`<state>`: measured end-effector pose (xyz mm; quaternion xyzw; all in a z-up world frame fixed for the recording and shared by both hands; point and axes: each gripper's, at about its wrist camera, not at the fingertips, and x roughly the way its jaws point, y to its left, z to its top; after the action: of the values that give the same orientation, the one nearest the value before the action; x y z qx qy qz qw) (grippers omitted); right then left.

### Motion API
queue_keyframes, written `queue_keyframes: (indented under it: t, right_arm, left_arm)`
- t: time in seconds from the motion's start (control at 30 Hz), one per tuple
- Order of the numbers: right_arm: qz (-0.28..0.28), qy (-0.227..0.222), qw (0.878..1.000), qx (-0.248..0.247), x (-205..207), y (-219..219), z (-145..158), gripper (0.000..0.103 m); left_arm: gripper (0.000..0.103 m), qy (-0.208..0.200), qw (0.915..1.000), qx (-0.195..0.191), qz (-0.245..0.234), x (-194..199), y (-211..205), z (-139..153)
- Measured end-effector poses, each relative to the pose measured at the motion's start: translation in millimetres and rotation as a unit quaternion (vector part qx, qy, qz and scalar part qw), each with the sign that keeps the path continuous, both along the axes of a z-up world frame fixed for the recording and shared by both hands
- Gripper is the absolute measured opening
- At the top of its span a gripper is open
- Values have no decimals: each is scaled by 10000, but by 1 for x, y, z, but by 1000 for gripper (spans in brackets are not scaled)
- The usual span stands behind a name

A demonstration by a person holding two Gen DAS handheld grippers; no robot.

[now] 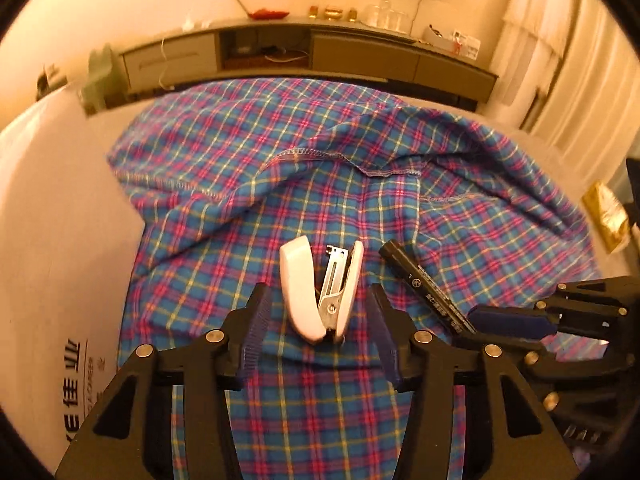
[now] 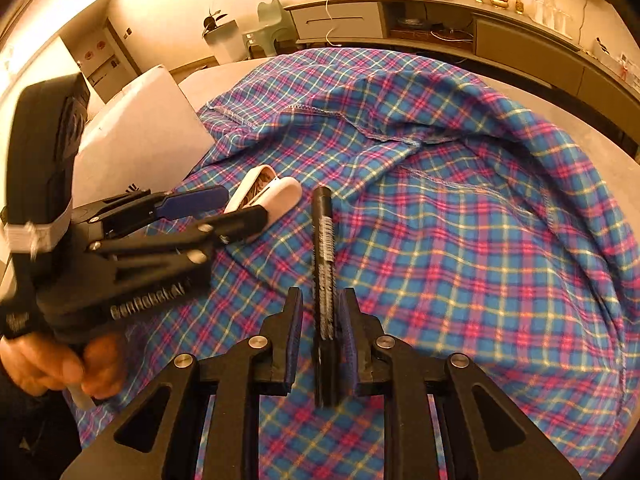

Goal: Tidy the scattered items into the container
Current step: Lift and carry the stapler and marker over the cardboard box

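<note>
A white stapler [image 1: 296,280] lies on its side on the plaid cloth [image 1: 320,160], mouth pointing away. My left gripper [image 1: 318,292] is open around it, with a narrow gap showing at each pad. From the right wrist view the stapler [image 2: 280,194] sits between that left gripper's [image 2: 244,204] fingers. A black marker [image 2: 323,232] runs lengthwise between the jaws of my right gripper [image 2: 322,294]. It lies against the right pad, and cloth shows between it and the left pad, so the jaws are open. In the left wrist view the marker [image 1: 420,280] leads into the right gripper [image 1: 480,330].
A white cardboard box [image 1: 60,240] with printed characters stands left of the cloth, also visible as the box [image 2: 140,132]. A hand [image 2: 48,364] holds the left gripper's handle. A long sideboard [image 1: 320,52] runs along the far wall. A gold packet [image 1: 608,212] lies at the right.
</note>
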<state>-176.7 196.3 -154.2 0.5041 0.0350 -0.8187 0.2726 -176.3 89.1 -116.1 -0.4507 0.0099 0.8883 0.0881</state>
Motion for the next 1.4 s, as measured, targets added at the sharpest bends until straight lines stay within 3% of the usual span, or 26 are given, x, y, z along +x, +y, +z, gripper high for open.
queue_keyframes:
  t: [0.1,0.13,0.4,0.63,1.03,1.4]
  right_arm:
    - [-39,137,9998,125,2,-4,-5,15]
    - [-74,121,9998,131,2,-4,-4,15]
    - [-376,84,9993,6,7,8,6,14]
    - [-490,221,9985,-131,22,10,25,14]
    - [-687,466,9963,-237,60,5,41,14]
    - [-1068,597,9905,-625,126,8,52,14]
  left_arm:
    - [51,-36,9999,-70,-112,-5,4,-10]
    - [42,58,9998,-115,-122,-5,5,-10]
    - [40,5,9991,430,-14,-4,-7,-3]
    - [40,24,9979,644,65,7,-15,7]
    - [40,401,9976,540,-149,53,-13,46]
    - [40,579,9963,520,-355,102,-18,67]
